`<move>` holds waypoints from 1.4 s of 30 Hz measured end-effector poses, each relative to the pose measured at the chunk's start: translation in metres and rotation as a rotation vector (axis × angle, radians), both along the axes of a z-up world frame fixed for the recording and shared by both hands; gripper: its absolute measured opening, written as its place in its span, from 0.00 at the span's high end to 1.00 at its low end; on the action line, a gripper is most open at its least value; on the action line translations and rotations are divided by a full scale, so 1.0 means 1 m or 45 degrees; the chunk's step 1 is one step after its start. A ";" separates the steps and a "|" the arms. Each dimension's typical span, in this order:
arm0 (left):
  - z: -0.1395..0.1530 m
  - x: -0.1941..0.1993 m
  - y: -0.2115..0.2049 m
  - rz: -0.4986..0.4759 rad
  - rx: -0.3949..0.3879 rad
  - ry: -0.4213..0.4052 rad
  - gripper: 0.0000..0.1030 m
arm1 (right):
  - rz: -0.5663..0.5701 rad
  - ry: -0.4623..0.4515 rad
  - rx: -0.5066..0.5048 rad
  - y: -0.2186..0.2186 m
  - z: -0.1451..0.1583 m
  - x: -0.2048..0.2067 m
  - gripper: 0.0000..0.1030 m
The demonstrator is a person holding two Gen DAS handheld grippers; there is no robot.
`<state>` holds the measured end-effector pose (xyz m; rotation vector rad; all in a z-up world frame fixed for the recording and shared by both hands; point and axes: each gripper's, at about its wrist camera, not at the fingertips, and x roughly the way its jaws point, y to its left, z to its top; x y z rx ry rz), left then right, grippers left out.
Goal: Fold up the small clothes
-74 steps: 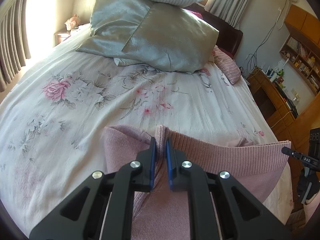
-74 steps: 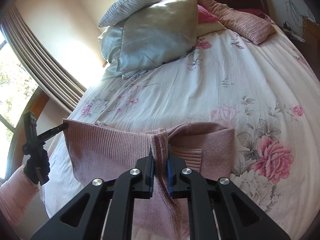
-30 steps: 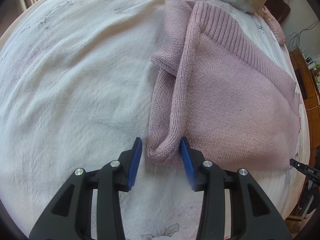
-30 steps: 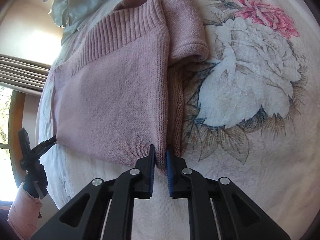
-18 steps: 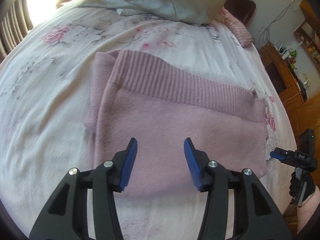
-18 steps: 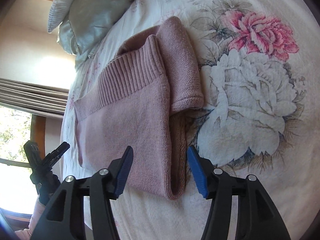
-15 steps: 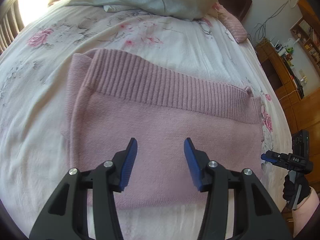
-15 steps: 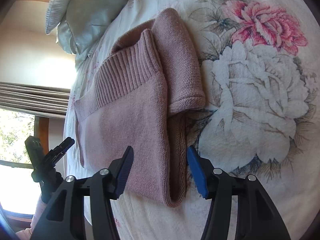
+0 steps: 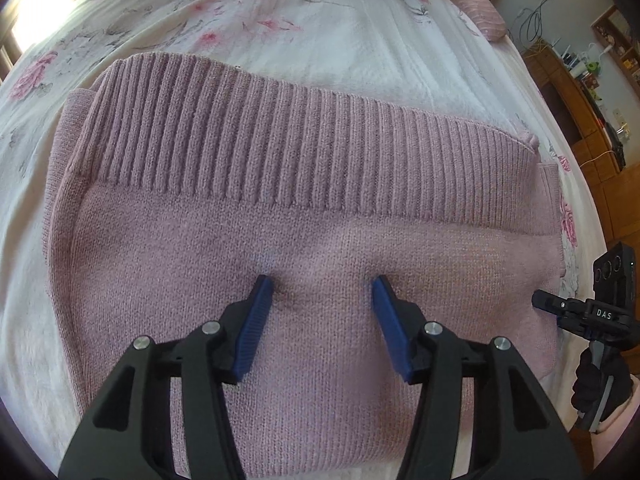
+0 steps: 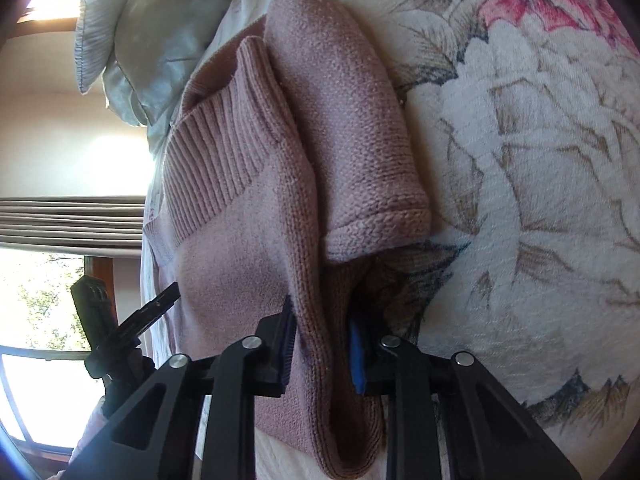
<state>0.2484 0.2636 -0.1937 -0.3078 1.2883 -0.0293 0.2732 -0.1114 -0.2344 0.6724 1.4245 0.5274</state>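
Bedspread of white floral cotton [image 9: 360, 52] carried the folded pink knitted sweater [image 9: 304, 208] flat. My left tongs [image 9: 322, 296] stood wide open, pressing its middle smooth; my right tongs [image 10: 320, 334], half open, straddled its side fold, gripping nothing.

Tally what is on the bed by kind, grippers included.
Pink knit sweater: 1
Silvery pillows: 2, at least
Pink cushion: 1
Grippers: 2, left gripper and right gripper
Total: 6
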 end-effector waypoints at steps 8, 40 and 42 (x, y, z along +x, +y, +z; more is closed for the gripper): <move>-0.003 0.000 0.004 0.004 -0.014 -0.005 0.45 | 0.001 0.010 -0.005 0.005 -0.001 0.003 0.81; 0.057 -0.081 0.137 0.271 -0.268 -0.153 0.49 | 0.790 -0.382 -0.277 0.328 0.133 -0.032 0.86; 0.058 -0.086 0.145 0.288 -0.274 -0.157 0.49 | 0.811 -0.347 -0.312 0.342 0.118 -0.034 0.86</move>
